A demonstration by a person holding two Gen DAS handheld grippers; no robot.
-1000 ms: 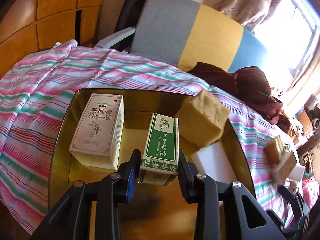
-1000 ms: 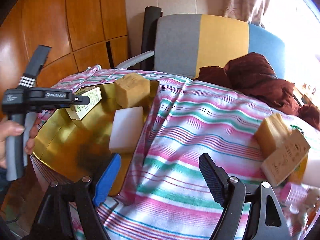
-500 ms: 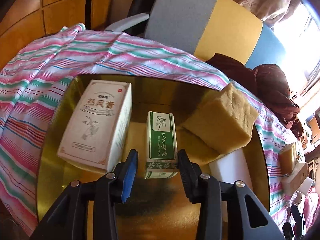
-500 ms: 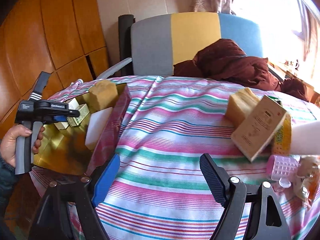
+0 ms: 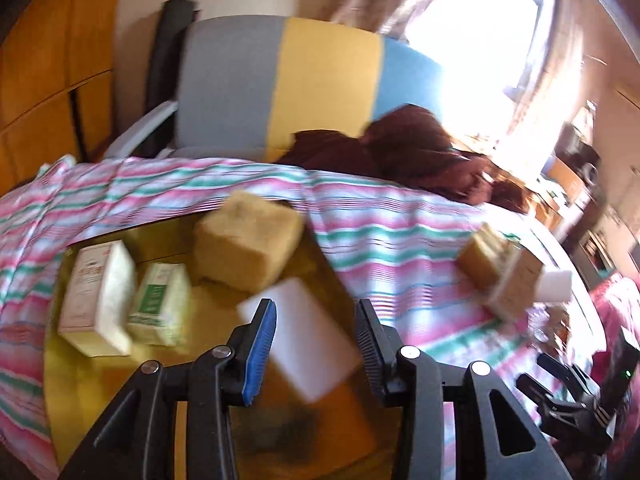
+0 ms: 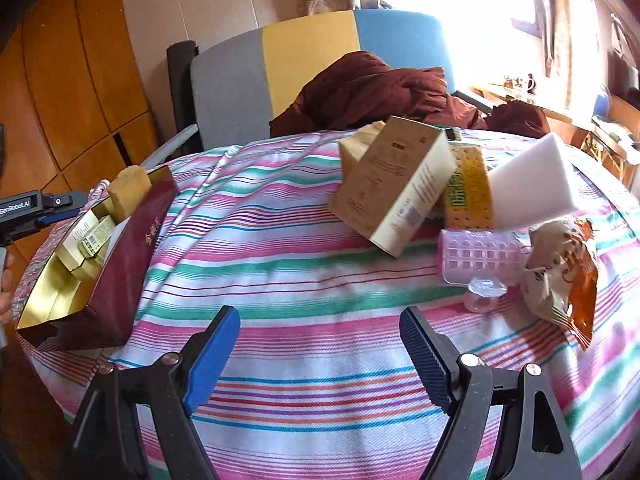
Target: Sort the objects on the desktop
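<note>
My left gripper (image 5: 316, 344) hangs open and empty over the gold-lined box (image 5: 120, 400). Inside lie a white carton (image 5: 96, 296), a small green carton (image 5: 160, 300), a tan sponge (image 5: 248, 248) and a white sponge (image 5: 308, 340), which shows between the open fingers. My right gripper (image 6: 318, 360) is open and empty above the striped cloth. It faces a pile: a kraft carton (image 6: 392, 188), a tan sponge (image 6: 360, 144), a yellow pack (image 6: 468, 192), a white sponge (image 6: 532, 184), a pink roller (image 6: 480, 256) and a snack bag (image 6: 564, 276).
The box's maroon wall (image 6: 120, 272) stands at the table's left edge. A striped cloth (image 6: 300, 280) covers the round table. Behind it is a grey, yellow and blue chair (image 6: 304, 56) with a dark red garment (image 6: 372, 88). A bright window (image 5: 480, 20) is at the right.
The left gripper has let go of the green carton, opened wider and swung right over the white sponge. The right gripper has swung right, bringing the pile closer.
</note>
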